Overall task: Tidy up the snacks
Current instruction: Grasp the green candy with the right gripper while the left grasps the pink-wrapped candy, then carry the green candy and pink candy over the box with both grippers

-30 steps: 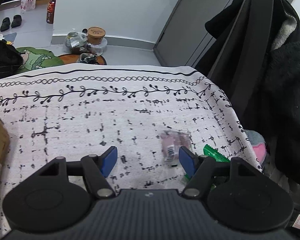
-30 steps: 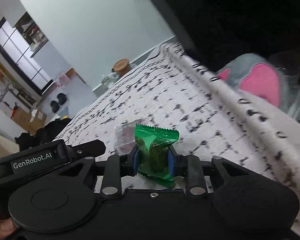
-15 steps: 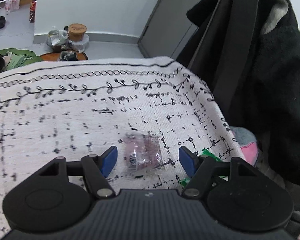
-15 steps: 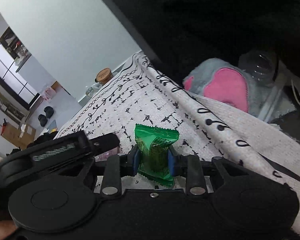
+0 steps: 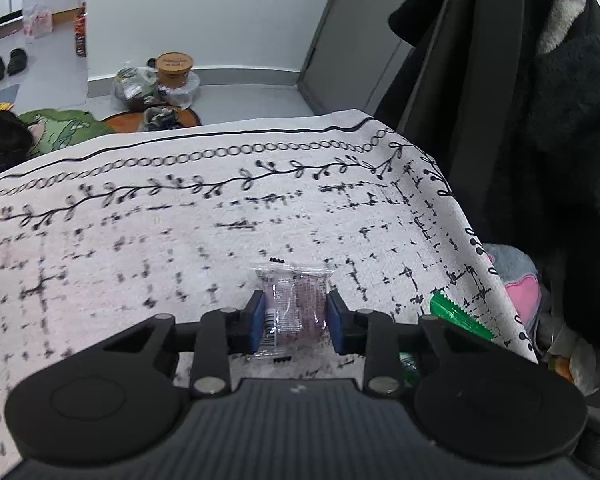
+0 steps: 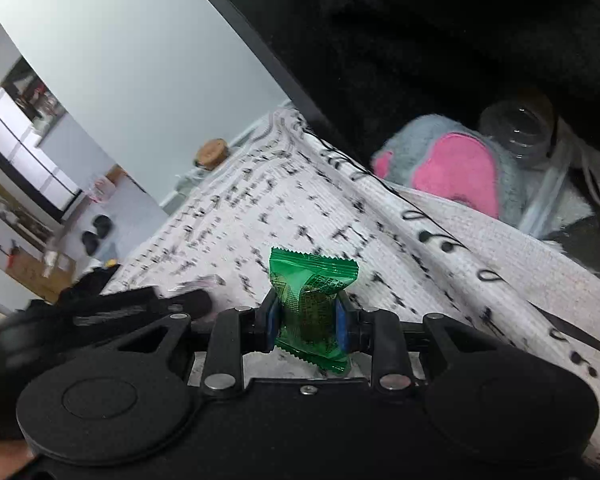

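Two wrapped snacks are in hand, one per tool. My left tool (image 5: pixel 295 322) has just been closing, and its blue pads (image 5: pixel 256 322) now pinch the clear-wrapped purple snack (image 5: pixel 296 310) across its middle, low over the patterned cloth (image 5: pixel 180 240) covering the worktop. I cannot tell whether the packet has left the cloth yet. My right tool (image 6: pixel 308 322) is pressed onto the green snack packet (image 6: pixel 312 300), which stands upright between the pads with its crimped top edge above them. In the left view, that green packet (image 5: pixel 458 316) shows just to the right, near the cloth's edge.

I judge both packets to be very light, with thin, crinkly, slick film around a small firm lump. The sensible hold is across the padded middle where the contents sit, as both tools have it; the flat sealed ends would fold and slide out. A hard squeeze could crush what is inside, so I keep the pressure modest. Beyond the worktop edge a grey and pink plush toy (image 6: pixel 452 168) and a clear bottle (image 6: pixel 518 128) sit below, where a dropped packet could easily get lost.
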{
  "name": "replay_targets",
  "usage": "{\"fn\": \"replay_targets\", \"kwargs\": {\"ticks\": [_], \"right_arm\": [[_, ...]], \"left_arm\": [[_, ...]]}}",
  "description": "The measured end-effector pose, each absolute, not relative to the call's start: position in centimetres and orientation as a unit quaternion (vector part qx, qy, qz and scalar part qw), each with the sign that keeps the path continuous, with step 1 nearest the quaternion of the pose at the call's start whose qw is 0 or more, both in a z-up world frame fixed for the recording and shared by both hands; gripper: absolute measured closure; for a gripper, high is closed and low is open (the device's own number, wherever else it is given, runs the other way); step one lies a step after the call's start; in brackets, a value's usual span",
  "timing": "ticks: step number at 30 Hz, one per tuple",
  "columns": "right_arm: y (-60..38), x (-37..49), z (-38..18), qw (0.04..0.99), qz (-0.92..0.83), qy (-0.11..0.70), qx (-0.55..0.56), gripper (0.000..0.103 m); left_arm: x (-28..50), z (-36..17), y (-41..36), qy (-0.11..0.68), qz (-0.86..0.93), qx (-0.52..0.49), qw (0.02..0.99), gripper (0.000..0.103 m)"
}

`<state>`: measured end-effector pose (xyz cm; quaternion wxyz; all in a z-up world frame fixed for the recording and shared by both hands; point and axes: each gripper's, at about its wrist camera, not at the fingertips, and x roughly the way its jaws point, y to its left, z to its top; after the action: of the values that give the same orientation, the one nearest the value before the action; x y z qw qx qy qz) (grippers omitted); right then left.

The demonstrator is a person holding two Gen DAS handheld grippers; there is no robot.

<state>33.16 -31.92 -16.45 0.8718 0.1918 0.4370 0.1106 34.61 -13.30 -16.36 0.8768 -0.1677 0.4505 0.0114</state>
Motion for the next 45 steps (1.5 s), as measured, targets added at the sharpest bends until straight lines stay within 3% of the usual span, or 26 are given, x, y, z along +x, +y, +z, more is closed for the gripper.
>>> {"fn": "replay_targets", "kwargs": {"ticks": [23,45], "right_arm": [[-28.4,27.8,-9.8,0.899,0.122,0.381,0.179,0.076],[-19.9,22.7,-2.6,0.906,0.192,0.350,0.143,0.076]], "left_arm": [[26.0,-7.6,-8.0,0.397,0.003,-0.164,0.903,0.072],[16.6,0.1,3.5,0.353,0.075,-0.188,0.914,0.072]]}}
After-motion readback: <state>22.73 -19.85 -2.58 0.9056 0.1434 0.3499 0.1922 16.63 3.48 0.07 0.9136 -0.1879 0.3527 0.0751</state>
